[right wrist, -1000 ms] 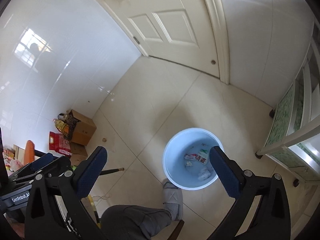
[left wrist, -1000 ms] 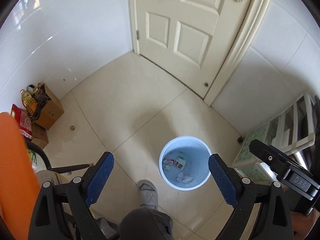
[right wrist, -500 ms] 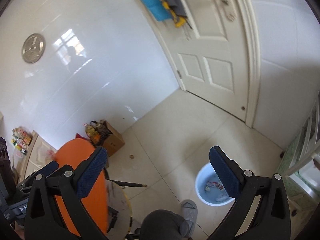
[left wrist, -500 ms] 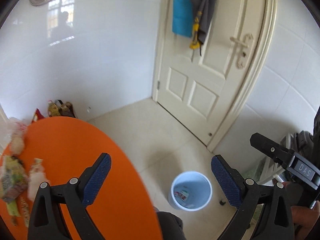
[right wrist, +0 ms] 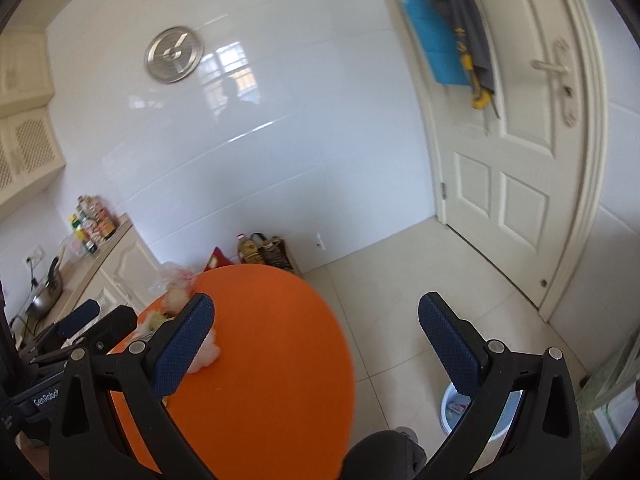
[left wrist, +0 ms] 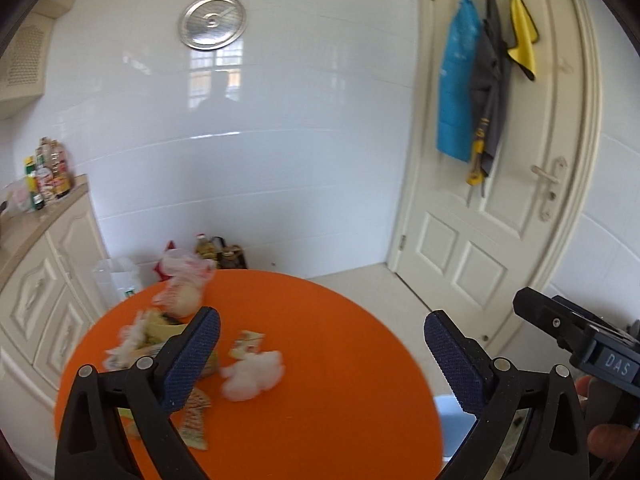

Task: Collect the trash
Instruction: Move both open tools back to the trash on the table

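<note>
Both the left tool [left wrist: 320, 344] and right tool [right wrist: 316, 330] gaped wide, empty. Crumpled tissue [left wrist: 253, 374] and wrappers [left wrist: 196, 416] lay on the orange desk [left wrist: 320, 400]; the blue bin [right wrist: 456, 408] stood beside it.

Trash [left wrist: 252, 370] on table [left wrist: 320, 400], bin [right wrist: 452, 408] right.

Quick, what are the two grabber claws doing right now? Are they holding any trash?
Left gripper: open, holding nothing, above the orange table.
Right gripper: open, holding nothing.
</note>
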Available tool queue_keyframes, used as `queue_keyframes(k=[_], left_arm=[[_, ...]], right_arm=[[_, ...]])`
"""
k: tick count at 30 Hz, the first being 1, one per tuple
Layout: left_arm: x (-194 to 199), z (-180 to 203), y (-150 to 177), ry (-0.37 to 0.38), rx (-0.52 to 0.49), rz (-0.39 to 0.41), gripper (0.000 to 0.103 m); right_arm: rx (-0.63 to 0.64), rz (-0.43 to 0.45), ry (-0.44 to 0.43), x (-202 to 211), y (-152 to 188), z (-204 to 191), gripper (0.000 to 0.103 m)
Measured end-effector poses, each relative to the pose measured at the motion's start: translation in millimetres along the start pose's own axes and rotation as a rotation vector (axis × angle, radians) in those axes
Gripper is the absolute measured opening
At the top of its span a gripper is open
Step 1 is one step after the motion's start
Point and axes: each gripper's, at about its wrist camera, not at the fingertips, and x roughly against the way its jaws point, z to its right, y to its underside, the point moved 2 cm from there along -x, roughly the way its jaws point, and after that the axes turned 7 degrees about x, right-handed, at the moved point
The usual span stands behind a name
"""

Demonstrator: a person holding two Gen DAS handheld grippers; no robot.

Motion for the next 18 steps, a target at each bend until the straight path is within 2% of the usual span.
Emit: queue_keyframes(k=[2, 8, 18], left_arm=[[23, -18, 8, -0.034, 0.026, 0.025, 0.101], [61, -42, 27, -0.125, 0.090, 0.074, 0.102], [122, -77, 48, -0.254, 0.186, 0.116, 0.102]], right_arm=[[0.050, 0.008, -0.027, 0, -2, -27, 0.103], [0.158, 0.026, -0.081, 0, -2, -94, 0.103], [0.297, 0.051, -0.135, 8, 7, -169, 0.103]])
